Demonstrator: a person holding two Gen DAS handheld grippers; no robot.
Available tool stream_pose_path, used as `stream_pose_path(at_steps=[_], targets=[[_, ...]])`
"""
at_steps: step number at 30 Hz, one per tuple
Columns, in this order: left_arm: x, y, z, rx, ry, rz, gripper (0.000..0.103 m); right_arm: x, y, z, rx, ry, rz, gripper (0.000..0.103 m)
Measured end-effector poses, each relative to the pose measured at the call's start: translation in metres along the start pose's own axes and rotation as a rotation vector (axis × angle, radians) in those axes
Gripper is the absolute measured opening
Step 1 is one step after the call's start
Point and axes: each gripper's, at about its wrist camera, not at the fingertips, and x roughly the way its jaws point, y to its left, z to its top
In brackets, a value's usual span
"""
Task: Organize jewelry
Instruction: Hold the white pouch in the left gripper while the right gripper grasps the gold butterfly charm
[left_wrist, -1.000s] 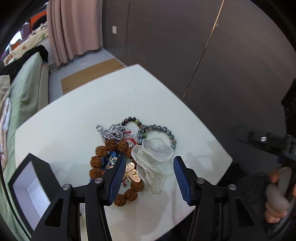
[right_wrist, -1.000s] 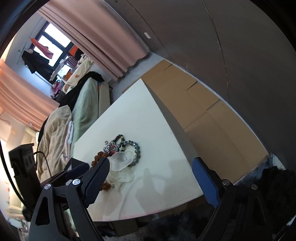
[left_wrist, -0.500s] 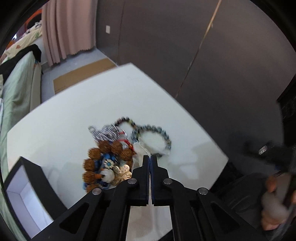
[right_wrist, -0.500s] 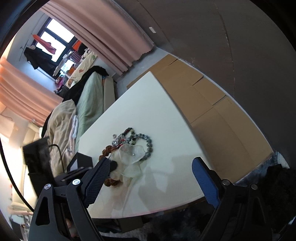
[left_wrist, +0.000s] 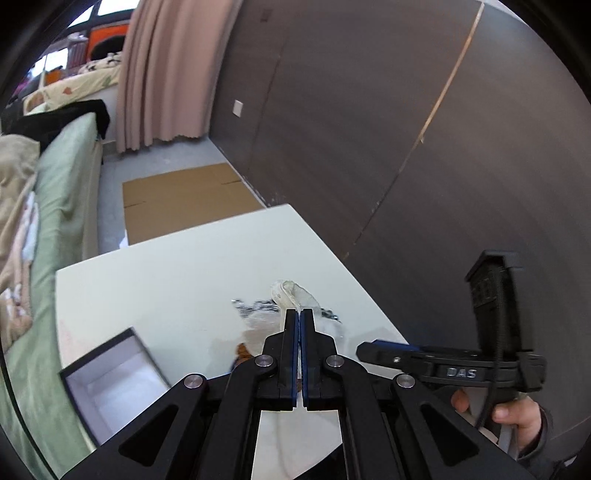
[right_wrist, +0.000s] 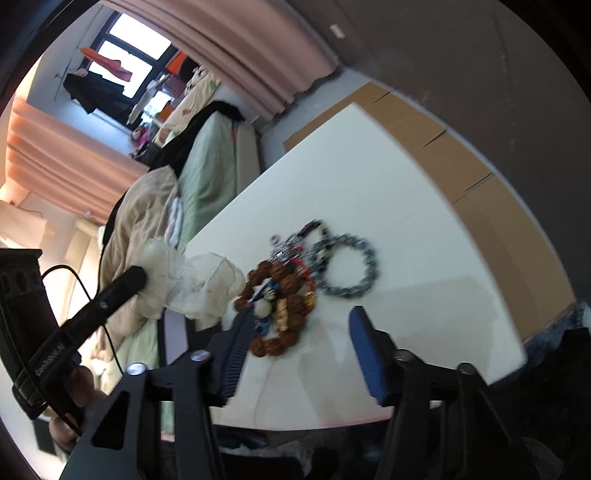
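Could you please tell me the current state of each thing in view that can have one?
Left gripper: shut on the pouch.
Right gripper: open, holding nothing.
Pouch: lifted off the table.
Box: open, nothing seen inside.
Brown bracelet: lying on the table.
Grey bracelet: lying flat.

A white table (left_wrist: 177, 280) stands near a dark grey panelled wall (left_wrist: 369, 110), which carries a small white switch plate (left_wrist: 238, 108). Flattened brown cardboard (left_wrist: 184, 199) lies on the grey floor (left_wrist: 155, 162) beyond the table's far edge, running along the wall. A pink curtain (left_wrist: 166, 74) hangs past the cardboard, reaching almost to the floor. Off the table's left edge is a bed with a green sheet (left_wrist: 62, 177), a beige blanket (right_wrist: 144, 206) and dark clothing (left_wrist: 55, 118) heaped on it. A bright window (right_wrist: 125, 48) shows behind.
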Motion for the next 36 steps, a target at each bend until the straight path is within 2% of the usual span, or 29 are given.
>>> stream_pose_path(at_steps=[1,3,12,20,27,31,36], targets=[[-0.004,0.006,-0.001,-0.011,-0.007,0.002,0.0,0.006,0.003,0.0,-0.002,0.019,0.004,0.042],[-0.011,0.016,-0.003,-0.029,-0.02,0.013,0.0,0.017,0.01,0.0,-0.006,0.05,0.005,0.039],[-0.038,0.052,-0.016,-0.091,-0.059,0.033,0.0,0.054,0.04,-0.001,-0.056,0.116,-0.054,0.038],[-0.065,0.08,-0.023,-0.132,-0.096,0.035,0.0,0.074,0.04,0.003,-0.052,0.144,-0.126,0.037],[-0.074,0.093,-0.026,-0.151,-0.111,0.028,0.0,0.084,0.045,0.003,-0.044,0.153,-0.137,0.036],[-0.078,0.097,-0.028,-0.156,-0.118,0.026,0.0,0.085,0.044,0.0,-0.007,0.161,-0.079,0.032],[-0.08,0.1,-0.03,-0.164,-0.118,0.024,0.0,0.086,0.045,0.0,0.002,0.154,-0.08,0.031]])
